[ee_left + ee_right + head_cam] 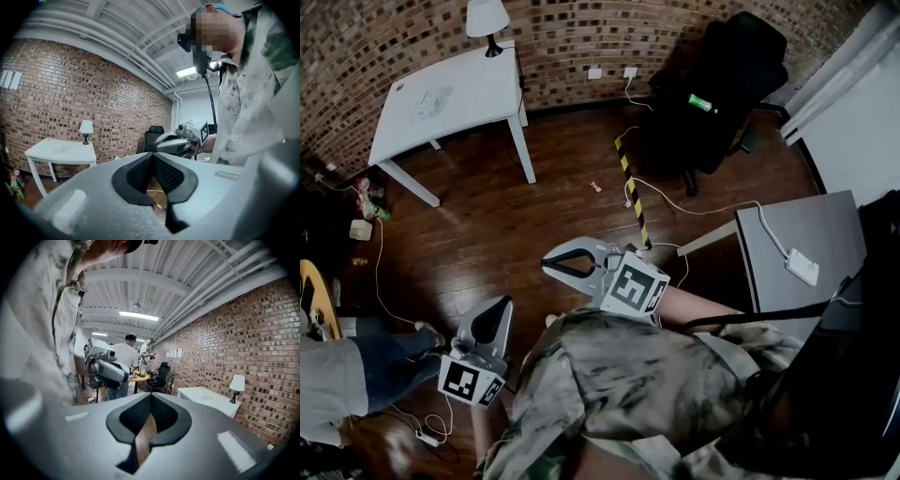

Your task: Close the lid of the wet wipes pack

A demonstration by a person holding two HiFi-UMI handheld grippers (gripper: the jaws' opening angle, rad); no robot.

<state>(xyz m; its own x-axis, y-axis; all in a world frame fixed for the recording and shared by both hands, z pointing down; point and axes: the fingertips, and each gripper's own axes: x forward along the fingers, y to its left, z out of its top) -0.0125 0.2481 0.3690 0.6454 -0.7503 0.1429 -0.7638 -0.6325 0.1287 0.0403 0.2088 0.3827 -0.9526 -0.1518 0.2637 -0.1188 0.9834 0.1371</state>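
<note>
Jaws together, both: left gripper (502,305), right gripper (547,263).

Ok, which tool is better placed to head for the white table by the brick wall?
Right, slightly. The right tool is held out ahead of the body toward the white table; the left tool hangs back by the hip. Both are shut, empty and far from it.

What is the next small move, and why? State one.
Probably step toward the white table and its pale flat item, possibly the pack. The left gripper and right gripper are shut, empty, over the floor, with nothing in reach.
</note>
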